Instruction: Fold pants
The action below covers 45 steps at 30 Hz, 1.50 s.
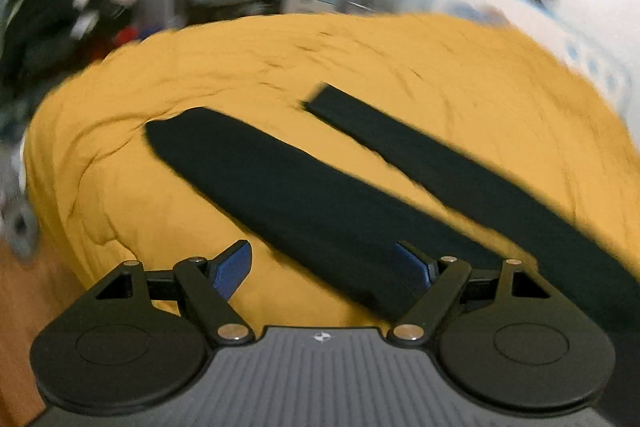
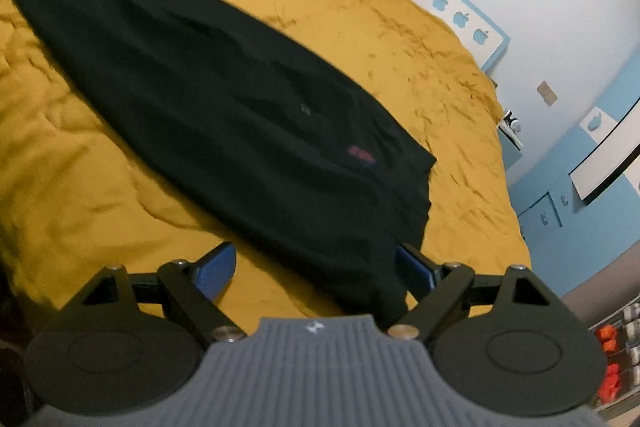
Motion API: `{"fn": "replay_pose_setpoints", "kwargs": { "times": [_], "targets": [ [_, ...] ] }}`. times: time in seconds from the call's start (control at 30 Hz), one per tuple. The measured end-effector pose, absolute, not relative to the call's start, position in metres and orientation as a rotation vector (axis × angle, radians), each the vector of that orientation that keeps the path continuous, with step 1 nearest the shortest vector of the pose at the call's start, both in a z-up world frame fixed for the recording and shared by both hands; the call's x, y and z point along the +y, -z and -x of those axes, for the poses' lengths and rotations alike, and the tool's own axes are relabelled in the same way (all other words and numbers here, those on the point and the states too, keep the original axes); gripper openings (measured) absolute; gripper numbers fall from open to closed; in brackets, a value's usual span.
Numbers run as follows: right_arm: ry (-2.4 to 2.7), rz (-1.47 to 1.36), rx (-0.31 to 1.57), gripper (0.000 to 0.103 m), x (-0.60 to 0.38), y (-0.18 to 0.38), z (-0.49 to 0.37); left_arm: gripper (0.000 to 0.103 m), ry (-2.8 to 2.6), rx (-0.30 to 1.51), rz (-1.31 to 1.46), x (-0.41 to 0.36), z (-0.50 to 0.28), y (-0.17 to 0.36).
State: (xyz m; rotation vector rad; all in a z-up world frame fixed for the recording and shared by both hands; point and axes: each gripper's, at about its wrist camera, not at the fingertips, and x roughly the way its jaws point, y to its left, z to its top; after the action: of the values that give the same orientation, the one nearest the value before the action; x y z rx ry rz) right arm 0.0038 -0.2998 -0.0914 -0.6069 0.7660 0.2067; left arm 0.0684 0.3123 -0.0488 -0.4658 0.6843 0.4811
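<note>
1. Currently, black pants (image 2: 224,107) are lying spread flat on the yellow bed cover (image 2: 360,7), legs apart.
2. Left gripper (image 1: 324,267) and right gripper (image 2: 316,263) are hovering wide open, holding nothing.
3. Step, judging: fold not yet begun; next, pinching an edge.

Support: bed (image 1: 400,51) — covered by a rumpled mustard-yellow sheet (image 2: 72,163), creased all over.
On it: black pants (image 2: 208,99), spread flat.
Legs: in the left wrist view — two, lying apart with yellow showing between them.
Waist: in the right wrist view, near the bed's close edge.
Mark: small red patch (image 2: 362,155) near the waist.
</note>
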Motion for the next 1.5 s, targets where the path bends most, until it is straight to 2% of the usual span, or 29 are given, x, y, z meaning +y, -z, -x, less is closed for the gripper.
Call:
{"fn": "replay_pose_setpoints", "kwargs": {
  "times": [0.07, 0.13, 0.27, 0.37, 0.43, 0.57, 0.6, 0.7, 0.77, 0.87, 0.9, 0.97, 1.0, 1.03, 1.3, 1.5],
  "targets": [
    [-0.244, 0.633, 0.777, 0.082, -0.3, 0.096, -0.009, 0.093, -0.493, 0.644, 0.623, 0.346, -0.067, 0.055],
    [-0.285, 0.711, 0.758, 0.082, -0.297, 0.1, -0.009, 0.082, -0.487, 0.631, 0.77, 0.376, -0.068, 0.067],
    [-0.336, 0.89, 0.709, 0.079, -0.296, 0.105, -0.006, 0.076, -0.526, 0.632, 0.925, 0.413, -0.072, 0.085],
    [-0.342, 0.972, 0.696, 0.068, -0.303, 0.105, -0.005, 0.074, -0.536, 0.614, 0.977, 0.428, -0.071, 0.091],
    [-0.326, 1.043, 0.684, 0.055, -0.308, 0.108, -0.004, 0.074, -0.545, 0.604, 0.994, 0.436, -0.07, 0.095],
    [-0.32, 1.132, 0.66, 0.053, -0.319, 0.112, -0.002, 0.074, -0.565, 0.591, 1.035, 0.445, -0.07, 0.101],
    [-0.324, 1.158, 0.645, 0.051, -0.32, 0.113, -0.001, 0.071, -0.572, 0.586, 1.056, 0.448, -0.072, 0.103],
    [-0.347, 1.255, 0.592, 0.049, -0.316, 0.118, 0.006, 0.057, -0.601, 0.597, 1.065, 0.453, -0.076, 0.104],
    [-0.366, 1.286, 0.585, 0.044, -0.315, 0.119, 0.008, 0.05, -0.612, 0.612, 1.048, 0.454, -0.083, 0.103],
    [-0.39, 1.315, 0.584, 0.021, -0.316, 0.121, 0.009, 0.043, -0.61, 0.618, 1.039, 0.454, -0.083, 0.103],
    [-0.4, 1.329, 0.577, 0.01, -0.315, 0.122, 0.01, 0.037, -0.602, 0.625, 1.036, 0.455, -0.083, 0.103],
    [-0.415, 1.364, 0.563, 0.005, -0.315, 0.124, 0.014, 0.025, -0.613, 0.633, 1.019, 0.456, -0.083, 0.101],
    [-0.426, 1.37, 0.564, 0.001, -0.315, 0.125, 0.015, 0.01, -0.622, 0.639, 1.008, 0.457, -0.083, 0.101],
    [-0.433, 1.361, 0.567, 0.0, -0.316, 0.123, 0.015, 0.001, -0.63, 0.644, 1.0, 0.457, -0.084, 0.099],
    [-0.426, 1.189, 0.583, 0.0, -0.323, 0.064, -0.009, 0.001, -0.56, 0.618, 0.89, 0.454, -0.105, 0.055],
    [-0.451, 1.091, 0.648, 0.0, -0.329, 0.024, -0.054, 0.001, -0.529, 0.667, 0.923, 0.46, -0.151, 0.03]
  ]
}}
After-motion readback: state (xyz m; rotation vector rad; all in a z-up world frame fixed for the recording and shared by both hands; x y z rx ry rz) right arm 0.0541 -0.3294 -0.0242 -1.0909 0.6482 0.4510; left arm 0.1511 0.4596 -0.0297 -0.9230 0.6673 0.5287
